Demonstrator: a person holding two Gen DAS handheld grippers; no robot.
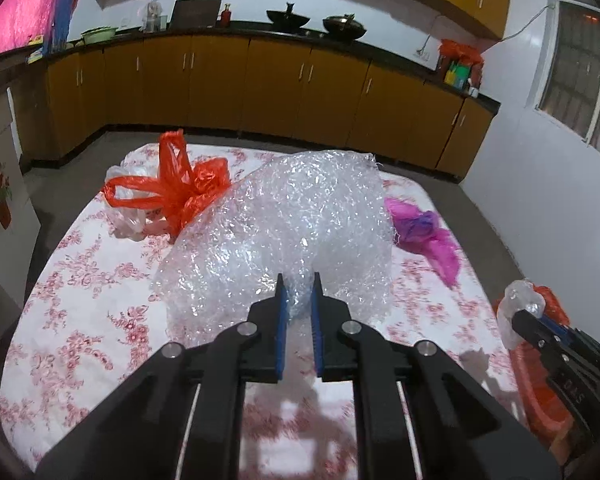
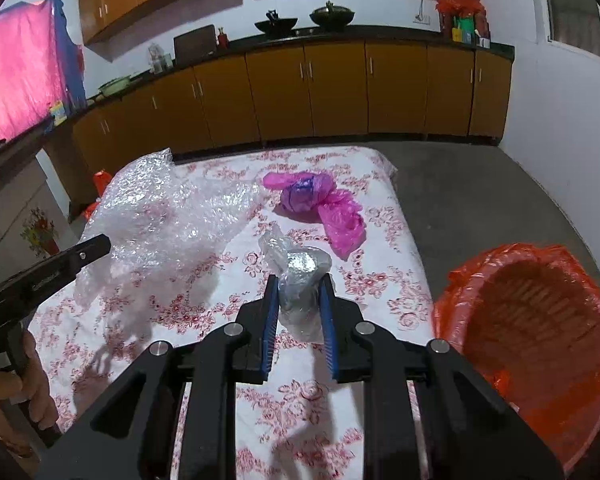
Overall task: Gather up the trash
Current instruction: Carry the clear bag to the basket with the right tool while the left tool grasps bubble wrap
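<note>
So here's where I'm at with the trash pickup. My left gripper (image 1: 299, 292) has its blue-padded jaws pinched down on the near edge of a big crinkly sheet of clear bubble wrap (image 1: 284, 216), which is humped up in the middle of the table with the white and red floral cloth (image 1: 80, 320). My right gripper (image 2: 300, 296) is clamped on a small scrunched wad of clear plastic film (image 2: 296, 268), and that one looks lifted just off the cloth, close to the red plastic basket lined with a thin orange bag (image 2: 540, 320) sitting off the table's right edge.

I'd say both hands are mid-collect: grabbed, not binned yet. Next move, as I see it, is swinging the right wad over the basket rim and spreading the jaws so it drops inside. The bubble wrap is the awkward one; it's floppy and wide, so it'll probably drag and need lifting high to clear the rim.

Still lying out there: a knotted orange plastic bag (image 1: 172, 188) at the far left of the table, touching the bubble wrap, and a crumpled pink plastic bag (image 2: 320, 204) far right.
</note>
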